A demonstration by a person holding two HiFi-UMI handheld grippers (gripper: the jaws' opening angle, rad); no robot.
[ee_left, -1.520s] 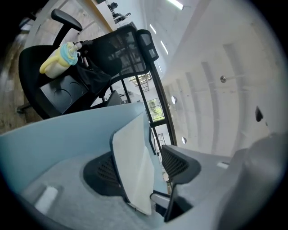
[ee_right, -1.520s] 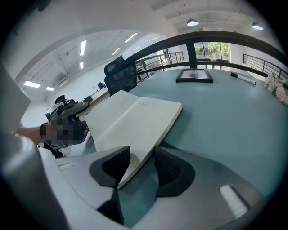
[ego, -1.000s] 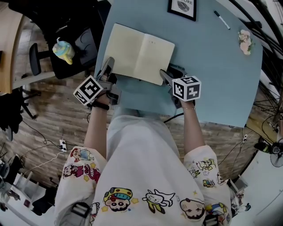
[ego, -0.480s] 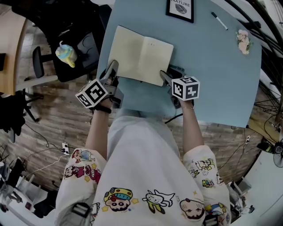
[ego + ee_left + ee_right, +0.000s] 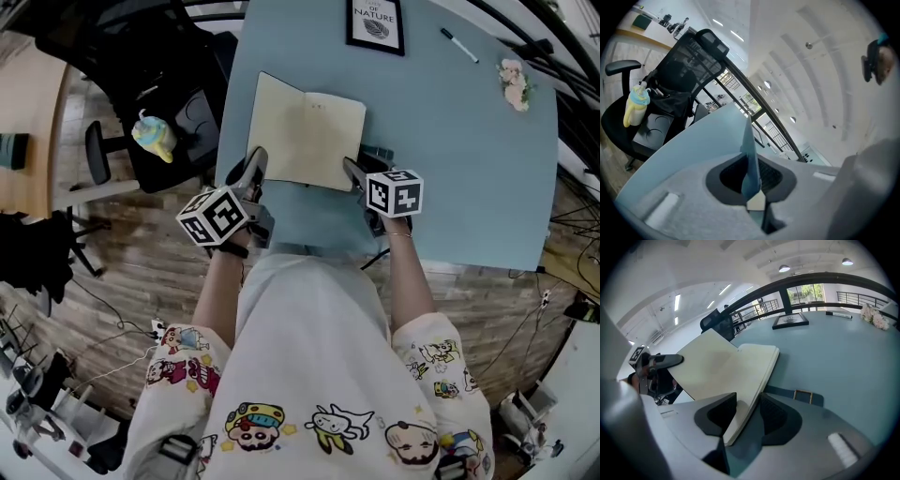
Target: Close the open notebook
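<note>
Half the notebook (image 5: 309, 141) rose, left tool (image 5: 255, 159) pinching it; right tool (image 5: 352, 169) closing around it.

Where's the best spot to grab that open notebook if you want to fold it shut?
Probably the outer edge of the left cover, approached from the near left. It is thin and flat, so it fits between jaws, and lies farthest from the spine, so it swings easily. The left gripper is shut on it; the right gripper's jaws are closing around the right half.

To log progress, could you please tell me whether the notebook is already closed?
No, the notebook is open on the table, both cream pages showing, with the left claw pinching its left cover.
</note>
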